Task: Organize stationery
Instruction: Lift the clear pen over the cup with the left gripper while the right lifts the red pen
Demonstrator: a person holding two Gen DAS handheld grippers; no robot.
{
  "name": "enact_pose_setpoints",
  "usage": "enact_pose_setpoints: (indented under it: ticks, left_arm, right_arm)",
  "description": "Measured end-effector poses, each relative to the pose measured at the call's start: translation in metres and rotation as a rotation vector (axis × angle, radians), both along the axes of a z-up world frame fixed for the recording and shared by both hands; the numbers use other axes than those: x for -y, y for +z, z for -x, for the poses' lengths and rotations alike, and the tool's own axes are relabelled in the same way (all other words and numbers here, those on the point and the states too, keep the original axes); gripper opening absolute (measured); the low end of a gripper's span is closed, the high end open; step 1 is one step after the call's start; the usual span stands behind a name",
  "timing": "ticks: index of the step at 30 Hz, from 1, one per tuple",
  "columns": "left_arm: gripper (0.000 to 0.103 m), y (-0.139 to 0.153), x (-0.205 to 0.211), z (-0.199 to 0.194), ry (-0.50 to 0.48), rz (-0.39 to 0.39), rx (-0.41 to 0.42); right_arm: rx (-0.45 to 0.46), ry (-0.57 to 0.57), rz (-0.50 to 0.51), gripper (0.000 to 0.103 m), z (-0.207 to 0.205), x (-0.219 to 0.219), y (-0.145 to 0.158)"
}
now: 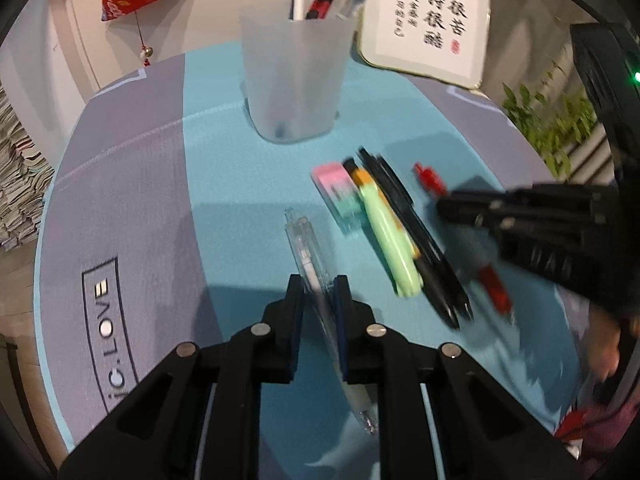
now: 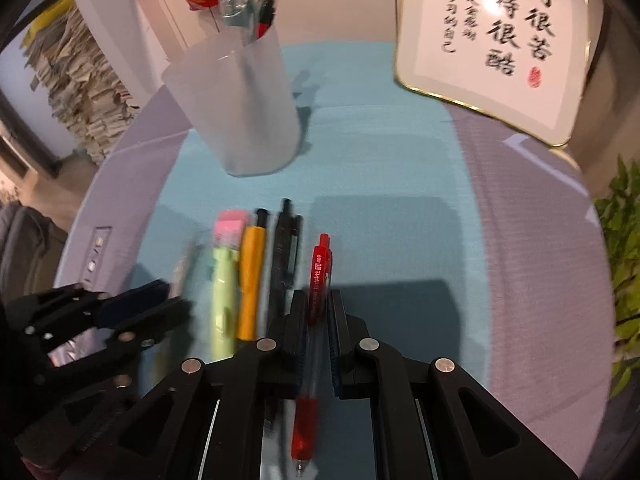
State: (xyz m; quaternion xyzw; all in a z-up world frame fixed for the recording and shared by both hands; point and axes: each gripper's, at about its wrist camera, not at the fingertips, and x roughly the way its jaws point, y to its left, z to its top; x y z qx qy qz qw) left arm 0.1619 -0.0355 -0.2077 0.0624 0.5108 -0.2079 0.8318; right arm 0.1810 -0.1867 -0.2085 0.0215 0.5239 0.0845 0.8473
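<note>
1. Clear pen sits between the pads of the left gripper, tip end running back under the gripper body, cap end pointing out toward the frosted cup. Jaws nearly closed and clamped on the barrel.
2. Red pen is pinched by the right gripper, jaws about fully closed on it, clicker end forward, tip trailing back under the gripper. Both pens look just off or barely on the blue mat; cannot tell which.
3. Risks, my read: the clear pen is gripped off its middle and slanted across the pads, so it could pivot or slip when lifted. The two grippers are close side by side, so they could bump if both head for the cup together.
4. More risk: the cup already holds several pens and is light plastic; a skewed insert could catch the rim and tip it.
5. Still loose on the mat between the grippers: pink-green eraser, green highlighter, orange pen, black pens, all touching in a row, near the cup.
6. Calligraphy plaque stands just beside the cup; a swinging pen end could hit it.
</note>
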Motion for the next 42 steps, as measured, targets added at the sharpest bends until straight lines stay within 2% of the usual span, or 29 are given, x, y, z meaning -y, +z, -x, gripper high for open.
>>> enact_pose_setpoints:
  ticks: [7,11,16,20,21,24,29,42]
  left_arm:
    - [0.014,0.002,0.003,0.007,-0.011,-0.014,0.007]
    - [0.027,0.002,0.011,0.002,-0.002,-0.040,0.022]
    - [0.027,-0.001,0.018,-0.012,0.017,-0.047,0.013]
    - [0.025,0.000,0.022,-0.017,0.024,-0.056,0.022]
    - [0.019,0.000,0.023,-0.017,0.025,-0.056,0.023]
    - [0.013,0.002,0.021,-0.016,0.032,-0.057,0.026]
    - [0.013,0.017,0.018,-0.007,0.035,-0.061,0.080]
    - [0.013,0.059,0.023,0.016,0.026,-0.034,0.205]
  right_arm:
    - [-0.040,0.033,0.044,0.009,0.006,0.005,0.000]
    - [-0.041,0.026,0.033,0.009,0.000,0.004,-0.002]
    - [-0.041,0.008,0.041,0.009,-0.008,0.001,-0.002]
    - [-0.030,0.019,0.058,0.010,-0.014,-0.006,-0.002]
    - [-0.024,0.024,0.066,0.010,-0.015,-0.008,-0.002]
    - [-0.010,0.036,0.075,0.010,-0.015,-0.011,-0.001]
    - [0.046,0.034,0.012,0.010,-0.004,-0.003,0.020]
    - [0.223,0.021,-0.060,0.010,0.033,0.006,0.084]
